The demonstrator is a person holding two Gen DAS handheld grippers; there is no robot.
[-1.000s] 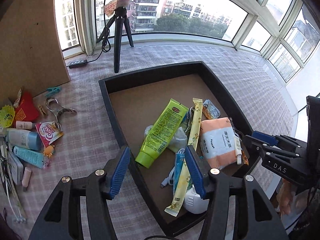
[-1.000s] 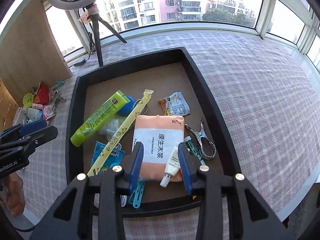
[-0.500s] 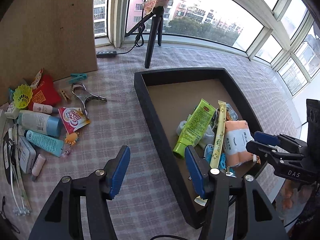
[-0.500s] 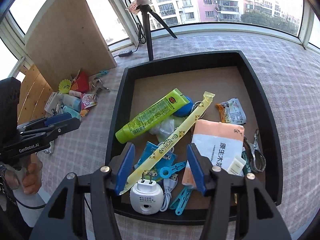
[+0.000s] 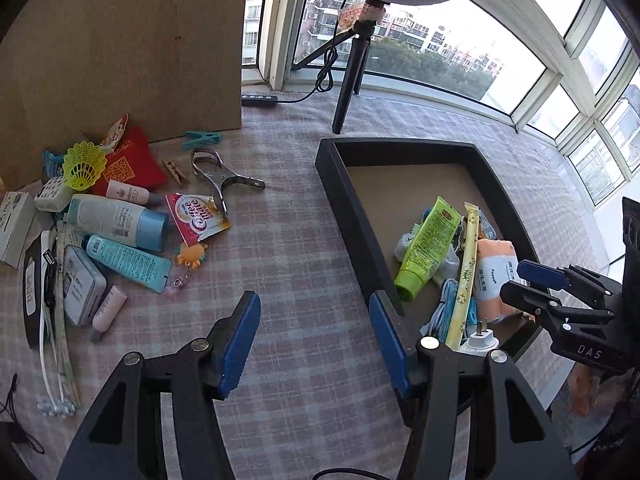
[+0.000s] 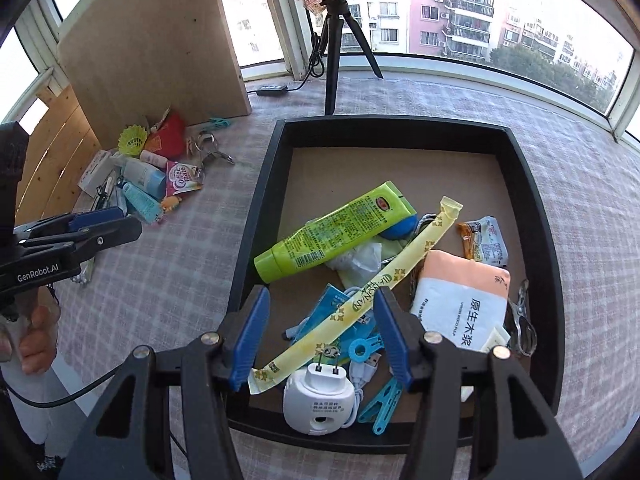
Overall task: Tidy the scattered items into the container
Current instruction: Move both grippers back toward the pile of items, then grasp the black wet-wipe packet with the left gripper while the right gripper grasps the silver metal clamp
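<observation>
Checked pink cloth covers the bench (image 5: pixel 304 264) in a bay of windows, with a ring-light tripod (image 5: pixel 352 76) standing behind a black tray (image 6: pixel 256 216), the container for this job.

By my reading the task is roughly half done. Lying in the tray are one green tube (image 6: pixel 332 232), one long yellow sachet (image 6: pixel 360 304), one orange-and-white tissue pack (image 6: pixel 460 300), one small snack packet (image 6: pixel 486 240), one white plug adapter (image 6: pixel 318 396), one metal clip (image 6: pixel 520 320) at the right wall, at least two blue pegs (image 6: pixel 380 400), a white cable, a crumpled clear wrapper and some blue packets I cannot count for the overlap.

Left to gather is the pile by the wooden board (image 5: pixel 120 40): one yellow shuttlecock (image 5: pixel 84 164), one red pouch (image 5: pixel 128 160), two blue-and-white tubes (image 5: pixel 120 220), one creamer sachet (image 5: pixel 196 212), one large metal clip (image 5: pixel 220 176), one teal peg (image 5: pixel 202 138), one wooden peg (image 5: pixel 174 170), one orange crab charm (image 5: pixel 192 256), one tin (image 5: pixel 82 284), two small pink bottles, plus cords and small boxes at the edge, too tangled to count.

The left tool (image 5: pixel 316 344) stands released over bare cloth between pile and tray, grasping nothing. The right tool (image 6: pixel 320 336) hangs over the near end of the tray, jaws apart and empty; the yellow sachet seen between them lies below, untouched.
</observation>
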